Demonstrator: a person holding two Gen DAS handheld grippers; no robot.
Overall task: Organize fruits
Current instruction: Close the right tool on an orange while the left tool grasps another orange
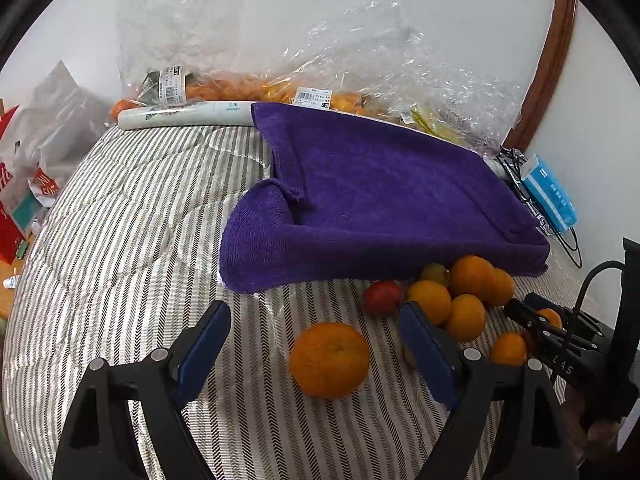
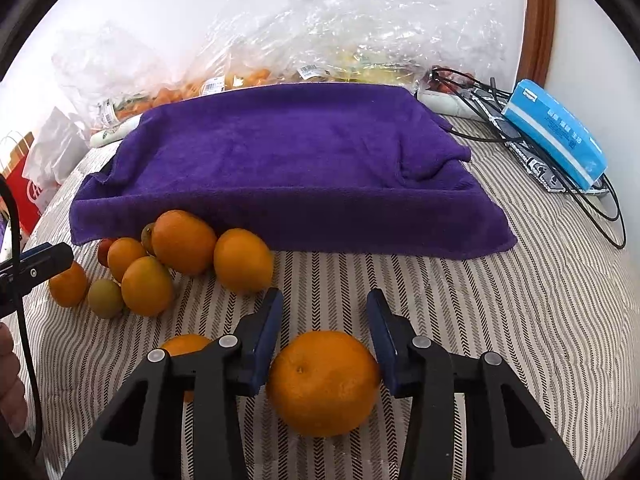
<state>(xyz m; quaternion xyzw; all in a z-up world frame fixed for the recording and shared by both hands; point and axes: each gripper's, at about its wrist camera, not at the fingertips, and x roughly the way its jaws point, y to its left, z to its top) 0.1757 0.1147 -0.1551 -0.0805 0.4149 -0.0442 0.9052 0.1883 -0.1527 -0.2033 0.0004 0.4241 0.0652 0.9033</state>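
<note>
In the left wrist view a large orange (image 1: 330, 360) lies on the striped cover between the wide-apart fingers of my left gripper (image 1: 316, 310), which is open and not touching it. Behind it, a pile of several oranges (image 1: 472, 276), a red fruit (image 1: 382, 297) and a greenish one (image 1: 436, 273) rests against the purple towel (image 1: 380, 200). In the right wrist view my right gripper (image 2: 325, 296) has both blue pads against another orange (image 2: 324, 382). A further orange (image 2: 184, 346) sits left of its left finger. The same pile (image 2: 182, 242) lies to the left.
The purple towel (image 2: 288, 160) drapes over a flat, box-like shape. Clear plastic bags of fruit (image 1: 280, 88) line the wall behind it. A blue tissue pack (image 2: 556, 136) and black cables (image 2: 592, 200) lie at the right, and a red paper bag (image 1: 12, 208) stands off the left edge.
</note>
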